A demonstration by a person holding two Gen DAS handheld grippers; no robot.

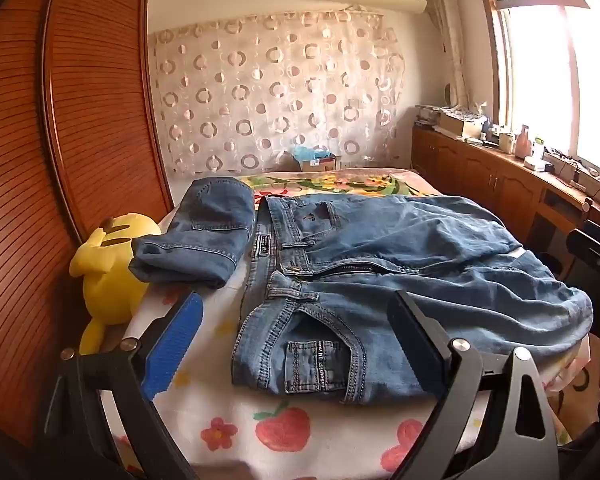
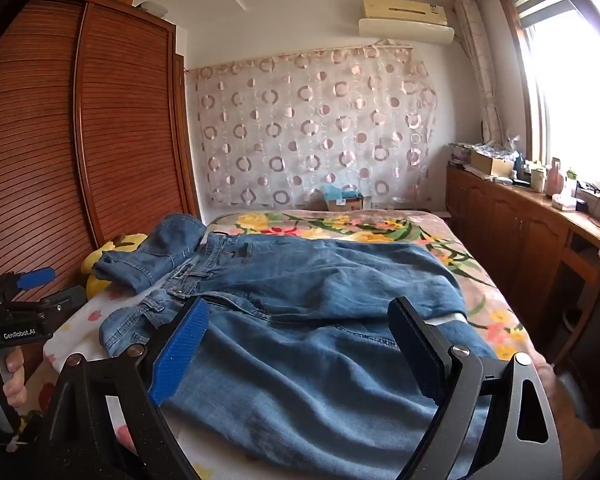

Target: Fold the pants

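On the bed (image 1: 228, 412), two jeans (image 1: 380, 268): one spread, one folded (image 1: 204, 232).

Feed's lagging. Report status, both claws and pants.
Left claw open, right claw open, nothing held. Jeans spread flat, unfolded. Folded jeans beside waistband.

The left gripper (image 1: 296, 344) hovers wide open over the jeans (image 1: 380, 272) spread on the bed (image 1: 228, 412), beside folded jeans (image 1: 204, 240).
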